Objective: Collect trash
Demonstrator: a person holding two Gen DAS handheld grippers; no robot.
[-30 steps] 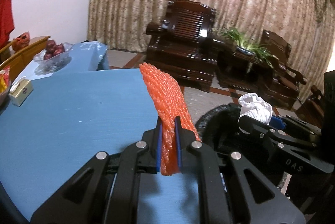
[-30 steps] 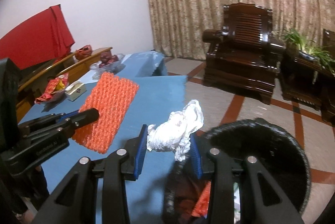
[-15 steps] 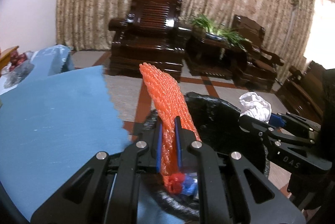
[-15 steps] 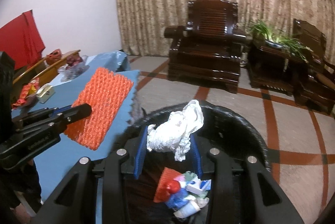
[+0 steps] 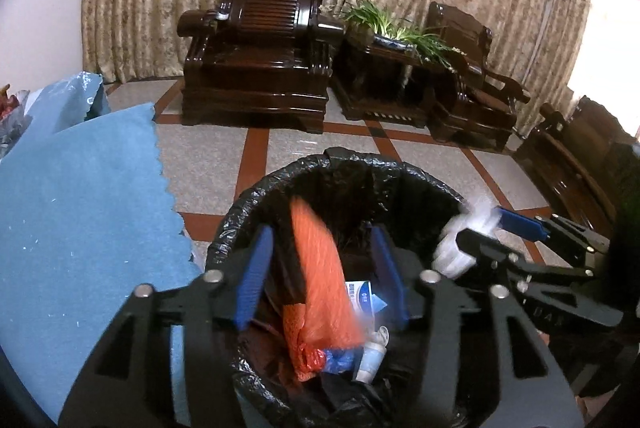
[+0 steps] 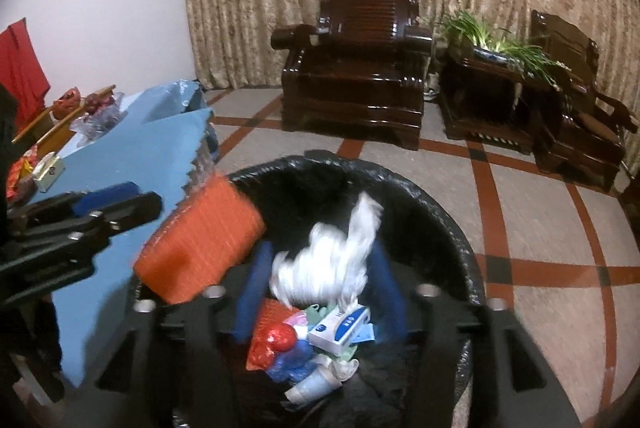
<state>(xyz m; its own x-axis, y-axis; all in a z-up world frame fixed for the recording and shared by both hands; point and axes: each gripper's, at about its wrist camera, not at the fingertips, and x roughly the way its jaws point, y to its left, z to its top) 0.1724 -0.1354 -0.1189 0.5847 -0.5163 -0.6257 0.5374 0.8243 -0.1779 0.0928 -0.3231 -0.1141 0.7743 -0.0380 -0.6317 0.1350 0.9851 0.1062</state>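
My left gripper [image 5: 320,272] is open above a bin with a black liner [image 5: 240,203]. An orange foam net [image 5: 320,284], blurred, falls between its jaws into the bin. My right gripper [image 6: 316,292] is open above the same bin [image 6: 460,240]. A crumpled white tissue [image 6: 324,264], blurred, drops between its jaws. The net also shows in the right wrist view [image 6: 200,244], below the left gripper [image 6: 116,203]. The right gripper shows at the right of the left wrist view [image 5: 492,232] with the tissue [image 5: 456,248]. Trash [image 6: 316,348] lies in the bin.
A table with a blue cloth [image 5: 80,228] stands left of the bin, with a small box [image 6: 48,171] and snacks on it. Dark wooden armchairs [image 5: 260,55] and a plant stand [image 5: 384,67] stand by the curtain across the tiled floor.
Both grippers moved from over the table to over the bin and opened. The orange net and the white tissue left the jaws and are falling into the bin.
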